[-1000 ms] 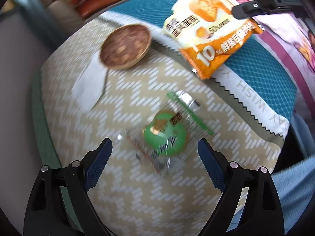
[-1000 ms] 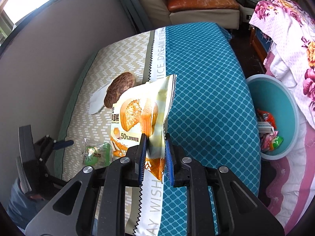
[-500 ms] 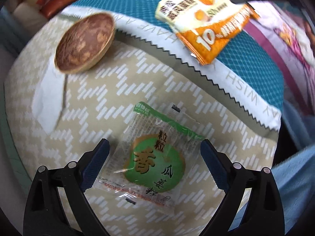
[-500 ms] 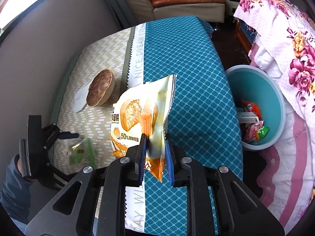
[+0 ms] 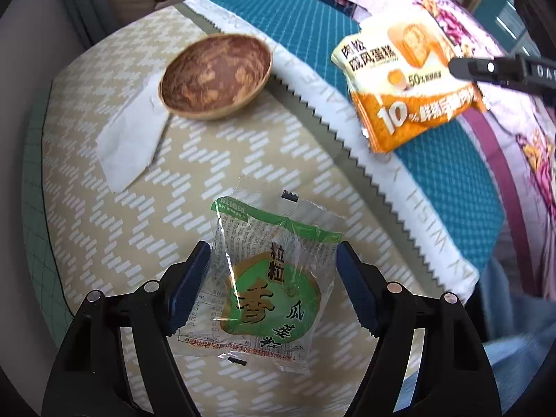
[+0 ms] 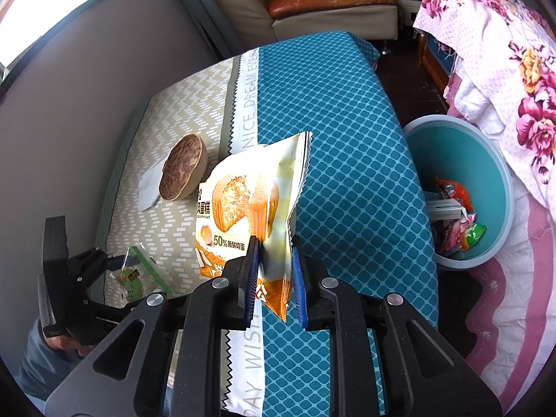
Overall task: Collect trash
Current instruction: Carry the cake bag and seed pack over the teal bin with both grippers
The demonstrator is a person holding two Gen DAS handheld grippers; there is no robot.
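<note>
Glossy crinkled plastic wrapper [image 5: 264, 278], matt cloth tablecloth [image 5: 114, 243]

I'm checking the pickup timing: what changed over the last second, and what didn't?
The left gripper came down around the green snack packet; its jaws have just been closing, now at the packet's edges, a firm grip not yet clear. The right gripper stays clamped on the orange cake wrapper. Wooden bowl and bin unchanged.
</note>
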